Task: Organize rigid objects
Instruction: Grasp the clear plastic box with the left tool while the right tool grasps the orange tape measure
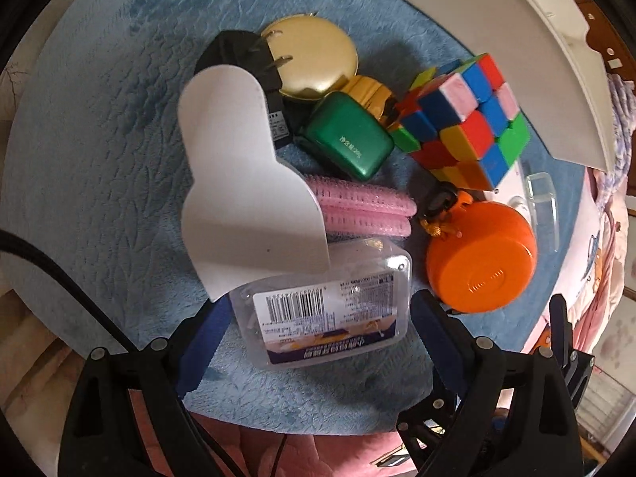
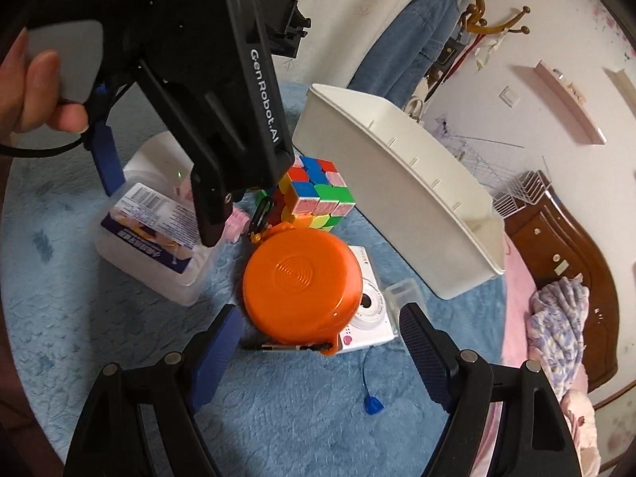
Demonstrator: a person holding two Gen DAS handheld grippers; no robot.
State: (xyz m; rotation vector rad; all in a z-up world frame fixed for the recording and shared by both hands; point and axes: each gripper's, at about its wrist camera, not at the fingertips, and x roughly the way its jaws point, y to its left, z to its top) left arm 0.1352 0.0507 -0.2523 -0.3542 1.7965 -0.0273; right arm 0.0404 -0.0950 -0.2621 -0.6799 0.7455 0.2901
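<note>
The left tongs (image 1: 318, 342) stand apart at the bottom of the left wrist view, their blue pads either side of the clear plastic lidded box with a barcode label (image 1: 324, 310) but not pressing on it; the right tongs (image 2: 320, 351) also stand apart, low in the right wrist view, bracketing the near edge of the round orange plastic case (image 2: 302, 282) without gripping it. The orange case lies partly on a small white toy camera (image 2: 369, 314); a multicoloured puzzle cube (image 2: 316, 194) sits just behind it; the long white plastic bin (image 2: 397, 198), the likely destination, is in the upper right, tilted. All rest on a blue plush mat (image 2: 79, 318). A white paper tag (image 1: 246, 183) hides part of the left view. I judge the step in hand a double pick: settle each pair lower so the pads meet the sides squarely; close on the box across its short width; take the orange case at its widest rim, clear of the camera beneath, lest it slide.
</note>
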